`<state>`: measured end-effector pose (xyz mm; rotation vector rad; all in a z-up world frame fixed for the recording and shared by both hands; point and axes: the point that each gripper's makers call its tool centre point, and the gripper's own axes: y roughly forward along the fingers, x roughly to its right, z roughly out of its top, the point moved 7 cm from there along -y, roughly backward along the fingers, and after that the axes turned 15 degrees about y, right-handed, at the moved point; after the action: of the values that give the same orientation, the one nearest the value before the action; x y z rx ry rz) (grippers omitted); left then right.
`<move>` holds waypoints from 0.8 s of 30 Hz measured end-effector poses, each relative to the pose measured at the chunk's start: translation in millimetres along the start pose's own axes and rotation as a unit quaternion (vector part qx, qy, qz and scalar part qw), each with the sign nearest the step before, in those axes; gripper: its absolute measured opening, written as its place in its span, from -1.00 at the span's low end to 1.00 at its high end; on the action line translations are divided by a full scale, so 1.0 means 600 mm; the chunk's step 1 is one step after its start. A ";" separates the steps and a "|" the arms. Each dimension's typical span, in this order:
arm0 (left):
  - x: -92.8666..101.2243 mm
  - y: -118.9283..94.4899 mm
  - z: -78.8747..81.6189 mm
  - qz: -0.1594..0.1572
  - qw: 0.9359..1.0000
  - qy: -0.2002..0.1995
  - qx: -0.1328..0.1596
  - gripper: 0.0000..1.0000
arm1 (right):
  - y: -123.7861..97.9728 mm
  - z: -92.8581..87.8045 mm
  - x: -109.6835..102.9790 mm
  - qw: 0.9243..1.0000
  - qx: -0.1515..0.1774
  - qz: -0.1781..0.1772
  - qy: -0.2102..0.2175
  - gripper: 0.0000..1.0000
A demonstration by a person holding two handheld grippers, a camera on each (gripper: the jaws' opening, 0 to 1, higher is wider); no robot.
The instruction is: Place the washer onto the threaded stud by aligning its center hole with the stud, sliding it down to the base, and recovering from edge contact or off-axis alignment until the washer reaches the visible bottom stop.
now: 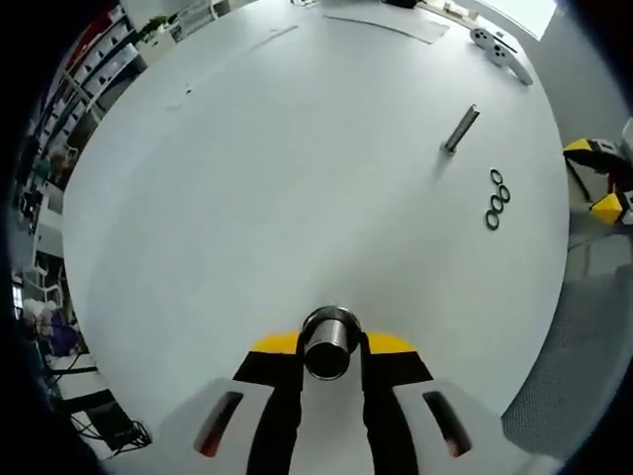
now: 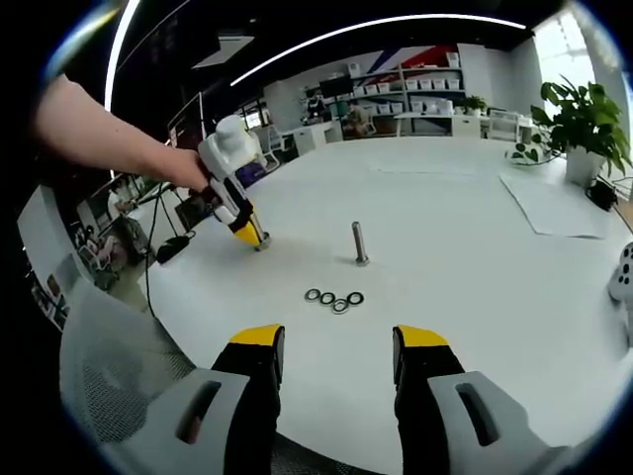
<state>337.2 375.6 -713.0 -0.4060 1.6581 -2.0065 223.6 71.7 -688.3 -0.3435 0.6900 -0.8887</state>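
Looking along the left gripper view first: left gripper (image 1: 328, 346) with jaws drawn in close on a short metal cylinder (image 1: 329, 341), its round end facing the camera, clamped between the yellow-tipped fingers (image 1: 275, 343). Beyond it, a wide white round table (image 1: 277, 178), mostly bare, with generous open room ahead and to the left. Standing upright toward the far right, a threaded stud (image 1: 460, 130), alone with clear surface on all sides. Just nearer and to the right of it, three dark washers (image 1: 497, 198) lying flat in a short touching row, close to the table's right edge. Past that edge, the other gripper (image 1: 598, 178) showing yellow and black. Along the far rim, a sheet of paper (image 1: 386, 25).

Turning to the right gripper view: right gripper (image 2: 338, 348) spread wide, nothing between the jaws, hanging over the near edge of the table (image 2: 475, 257). Ahead, the washers (image 2: 334, 298) flat in a row, well clear of the fingertips. Behind them, apart, the stud (image 2: 360, 243) upright and bare, no washer on it. Off to the left, a person's hand (image 2: 183, 168) carrying the left gripper (image 2: 252, 236), tip down near the table. A mesh chair back (image 2: 109, 376) just off the near-left edge. A potted plant (image 2: 579, 124) at the far right.
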 end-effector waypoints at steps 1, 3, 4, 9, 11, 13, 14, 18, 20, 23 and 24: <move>-0.001 0.000 -0.001 0.001 1.000 -0.001 0.001 -0.59 | 0.000 0.000 0.000 1.000 0.000 0.000 0.000 -0.07; -0.003 0.004 -0.006 0.005 1.000 -0.010 0.002 -0.53 | 0.000 0.000 0.000 1.000 -0.001 0.000 0.000 -0.07; -0.002 0.003 -0.007 0.007 1.000 -0.012 0.001 -0.47 | 0.000 0.000 0.000 1.000 -0.001 0.000 0.000 -0.07; 0.005 0.004 -0.018 0.018 0.999 -0.030 0.019 -0.43 | 0.000 -0.001 0.000 1.000 -0.002 0.002 0.001 -0.07; 0.009 0.004 -0.024 0.021 0.999 -0.036 0.022 -0.42 | 0.000 -0.001 0.000 1.000 -0.003 0.002 0.001 -0.07; 0.010 0.002 -0.026 0.027 0.998 -0.041 0.031 -0.42 | 0.001 -0.003 -0.001 1.000 -0.006 0.003 0.001 -0.07; 0.012 0.000 -0.026 0.028 0.998 -0.048 0.040 -0.41 | 0.001 -0.003 0.000 1.000 -0.006 0.003 0.000 -0.07; 0.020 -0.007 -0.027 0.039 0.996 -0.045 0.068 -0.23 | 0.001 -0.004 -0.001 1.000 -0.008 0.003 -0.001 -0.07; 0.022 -0.012 -0.034 0.045 0.996 -0.045 0.067 -0.28 | 0.002 -0.004 0.000 1.000 -0.009 0.002 0.000 -0.07; 0.027 -0.018 -0.044 0.050 0.993 -0.064 0.084 -0.28 | 0.002 -0.004 -0.001 1.000 -0.011 0.003 0.000 -0.07; 0.029 -0.018 -0.047 0.046 0.993 -0.068 0.085 -0.28 | 0.002 -0.005 -0.002 1.000 -0.012 0.004 -0.001 -0.07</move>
<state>305.8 390.4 -710.2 -0.3873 1.3871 -1.9870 221.7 73.3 -690.4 -0.3626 0.6996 -0.8728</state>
